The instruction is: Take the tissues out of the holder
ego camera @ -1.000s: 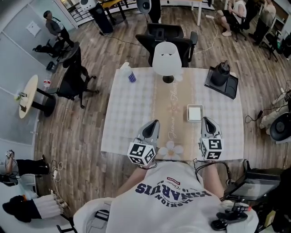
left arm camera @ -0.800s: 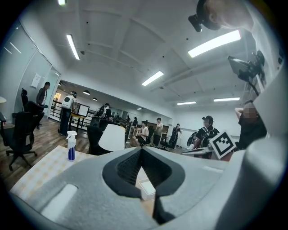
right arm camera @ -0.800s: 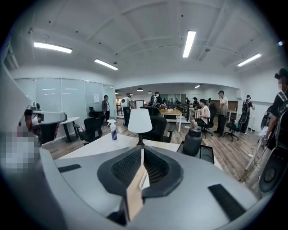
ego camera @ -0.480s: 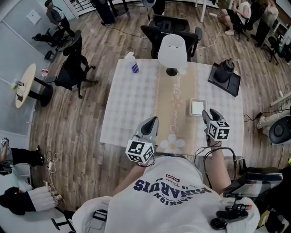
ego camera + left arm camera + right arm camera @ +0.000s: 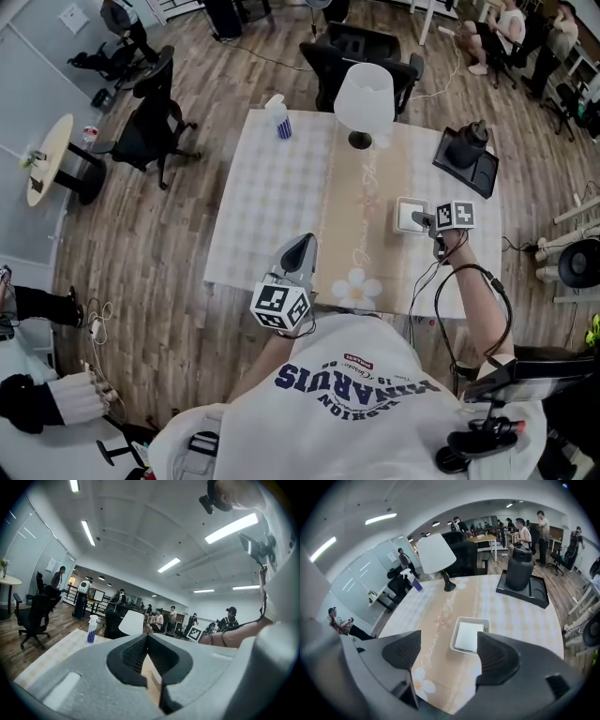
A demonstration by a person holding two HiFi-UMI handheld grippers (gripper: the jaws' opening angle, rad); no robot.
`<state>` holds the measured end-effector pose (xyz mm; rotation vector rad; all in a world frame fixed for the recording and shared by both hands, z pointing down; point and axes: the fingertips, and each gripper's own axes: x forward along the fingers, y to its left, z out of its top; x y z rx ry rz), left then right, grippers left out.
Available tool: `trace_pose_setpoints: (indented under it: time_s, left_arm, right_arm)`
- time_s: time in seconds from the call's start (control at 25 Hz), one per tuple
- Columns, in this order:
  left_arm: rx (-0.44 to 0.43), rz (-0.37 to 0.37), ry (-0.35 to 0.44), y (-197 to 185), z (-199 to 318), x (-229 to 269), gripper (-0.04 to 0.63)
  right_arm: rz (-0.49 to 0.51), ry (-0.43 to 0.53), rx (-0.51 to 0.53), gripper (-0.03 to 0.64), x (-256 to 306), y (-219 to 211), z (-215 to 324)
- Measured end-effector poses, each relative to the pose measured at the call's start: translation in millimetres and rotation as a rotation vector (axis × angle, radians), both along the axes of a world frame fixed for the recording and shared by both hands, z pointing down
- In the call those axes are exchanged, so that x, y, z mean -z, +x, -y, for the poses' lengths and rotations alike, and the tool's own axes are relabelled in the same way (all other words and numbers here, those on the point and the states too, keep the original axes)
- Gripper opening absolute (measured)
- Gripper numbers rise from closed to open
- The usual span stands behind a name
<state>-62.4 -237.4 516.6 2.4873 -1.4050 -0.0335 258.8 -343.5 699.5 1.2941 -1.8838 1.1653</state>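
Your right gripper: You are holding it tilted down, right by the right edge of the holder. Its jaws are standing wide apart, and they have just been opening. They are squeezing nothing; the holder is showing in the gap, farther on.
Your left gripper: You are holding it over the near edge of the table, well apart from the holder. Its jaws are pressing together at the tips, and nothing is sitting in them.
Holder: The little white square box is sitting on the tan cloth strip, on the right half of the table.
Tissues: The white stack is lying flat inside the holder. Nothing is touching it.
Far side of the table: A white lamp is standing in the middle, a spray bottle is standing at the left corner, and a black jug is sitting on a black tray at the right.
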Motion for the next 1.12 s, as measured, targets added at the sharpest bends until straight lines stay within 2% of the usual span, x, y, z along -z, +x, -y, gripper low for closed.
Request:
trace_pose_setpoints:
  time_s: [0.16, 0.28, 0.68, 1.0, 1.12]
  left_arm:
    - [0.027, -0.007, -0.005, -8, -5, 0, 0.000]
    - [0.053, -0.009, -0.012, -17, -9, 0, 0.000]
    - [0.156, 0.012, -0.038, -50, -18, -4, 0.000]
    - [0.208, 0.032, -0.042, -67, -17, -6, 0.000]
    - [0.203, 0.037, -0.048, -65, -17, -8, 0.000]
  right_arm:
    - [0.005, -0.133, -0.005, 0.376, -40, 0, 10]
    - [-0.059, -0.196, 0.005, 0.388, -66, 4, 21]
    - [-0.138, -0.340, -0.006, 0.388, -124, 16, 54]
    - [-0.167, -0.439, -0.016, 0.397, -173, 18, 44]
    - [-0.200, -0.444, -0.029, 0.396, -185, 21, 40]
